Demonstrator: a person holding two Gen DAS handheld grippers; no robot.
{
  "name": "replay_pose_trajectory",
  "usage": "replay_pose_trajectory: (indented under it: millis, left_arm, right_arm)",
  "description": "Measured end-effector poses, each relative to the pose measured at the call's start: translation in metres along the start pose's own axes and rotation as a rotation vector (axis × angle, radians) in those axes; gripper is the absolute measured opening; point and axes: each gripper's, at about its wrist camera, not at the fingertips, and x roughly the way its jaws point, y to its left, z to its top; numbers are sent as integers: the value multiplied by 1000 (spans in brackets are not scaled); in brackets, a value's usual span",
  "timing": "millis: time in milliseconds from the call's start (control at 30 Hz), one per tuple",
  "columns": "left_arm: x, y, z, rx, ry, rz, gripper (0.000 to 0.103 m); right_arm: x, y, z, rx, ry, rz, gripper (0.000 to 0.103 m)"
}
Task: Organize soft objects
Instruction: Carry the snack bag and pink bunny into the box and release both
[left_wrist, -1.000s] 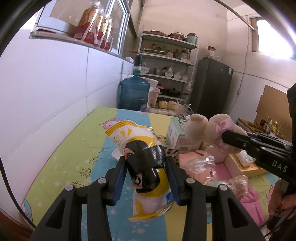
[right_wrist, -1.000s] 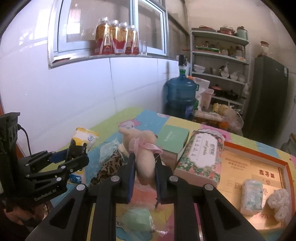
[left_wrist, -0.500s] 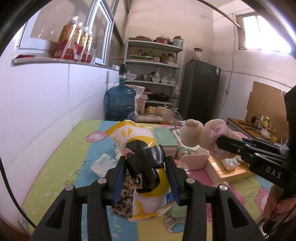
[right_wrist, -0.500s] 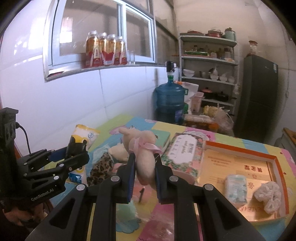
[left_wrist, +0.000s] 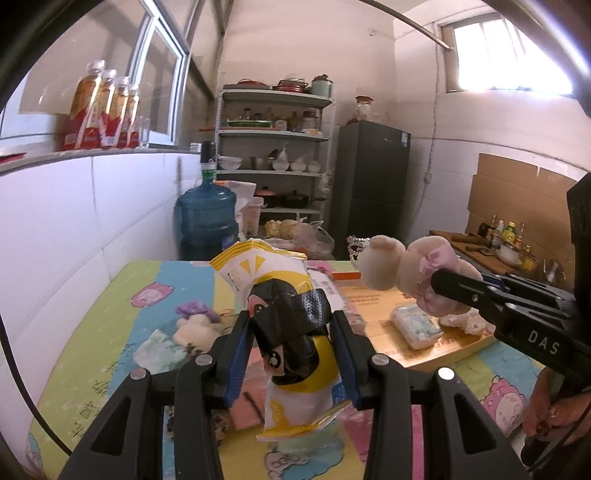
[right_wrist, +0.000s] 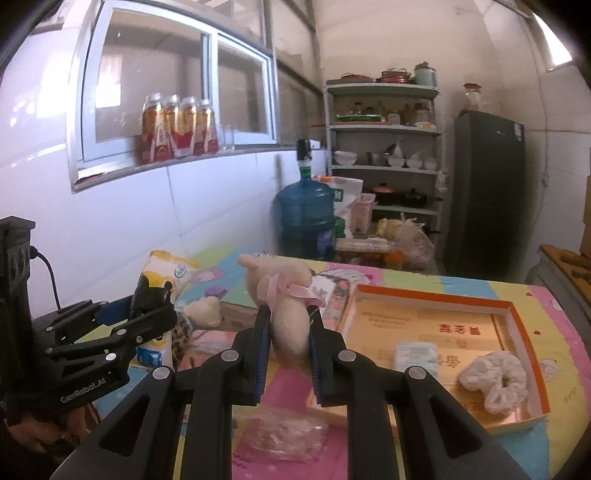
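Note:
My left gripper (left_wrist: 291, 328) is shut on a yellow and white snack bag (left_wrist: 295, 354) printed with a cartoon face, held upright above the table. My right gripper (right_wrist: 289, 332) is shut on a beige plush toy (right_wrist: 286, 314) with a pink ribbon, also lifted. Each gripper shows in the other's view: the plush toy (left_wrist: 410, 269) at right in the left wrist view, the snack bag (right_wrist: 162, 280) at left in the right wrist view. An orange-rimmed shallow box (right_wrist: 517, 314) lies on the table and holds a tissue pack (right_wrist: 413, 354) and a white fluffy scrunchie (right_wrist: 495, 380).
The table wears a colourful cartoon cloth (left_wrist: 122, 306). On it lie a small white plush (left_wrist: 195, 328), a leopard-print item (right_wrist: 184, 328) and a clear plastic bag (right_wrist: 284, 432). A blue water jug (right_wrist: 308, 221), a shelf (right_wrist: 384, 155) and a dark fridge (right_wrist: 487, 184) stand beyond the table. A white tiled wall runs along the left.
Both grippers have travelled to the right and a little upward with their loads. The orange-rimmed box has come closer to the middle of both views. Neither grip has changed.

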Motion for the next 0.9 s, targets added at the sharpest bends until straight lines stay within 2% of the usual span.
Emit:
replay_pose_trajectory:
  millis: [400,900]
  left_arm:
    - [12,-48,5,40,7,-75,43]
    - [51,-105,2,84,51,-134,43]
  right_arm:
    - [-31,-45,-9,65,-41,-78,19]
    - [-57,-115,-26,143,-54,-160,19]
